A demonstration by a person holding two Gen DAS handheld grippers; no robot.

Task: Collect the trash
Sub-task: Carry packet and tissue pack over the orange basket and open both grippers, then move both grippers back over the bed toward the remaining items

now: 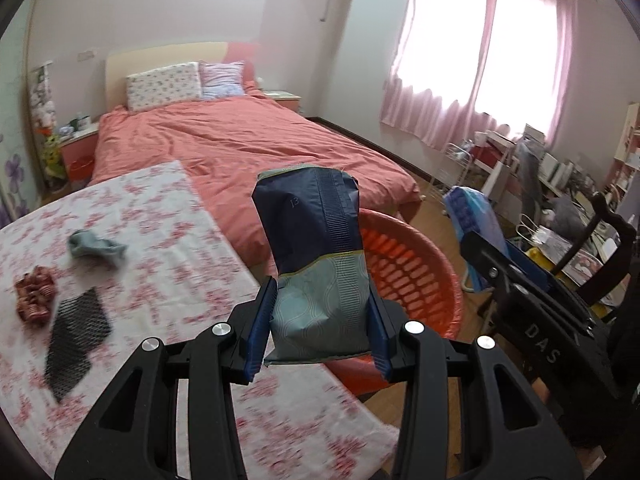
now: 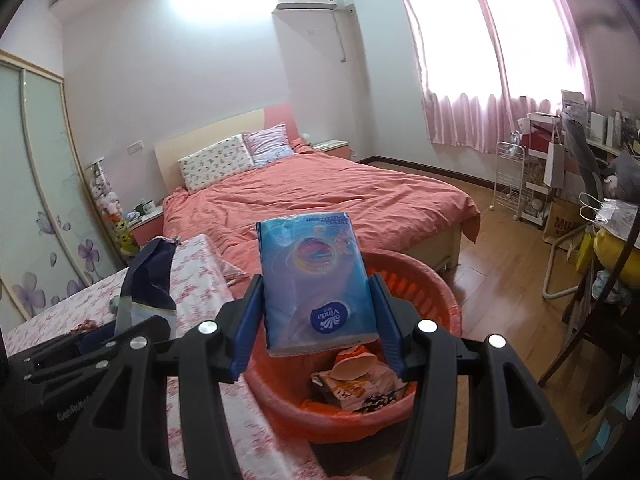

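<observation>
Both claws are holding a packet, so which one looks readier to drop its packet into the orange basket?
The right claw. Its blue tissue pack already hangs over the orange basket. The left claw, gripping the dark blue packet, sits at the table's edge, with the basket just beyond.

Navy and pale green packet; blue tissue pack; orange-red basket; bench cloth white with pink flowers; coral bedspread; pink curtains
</observation>
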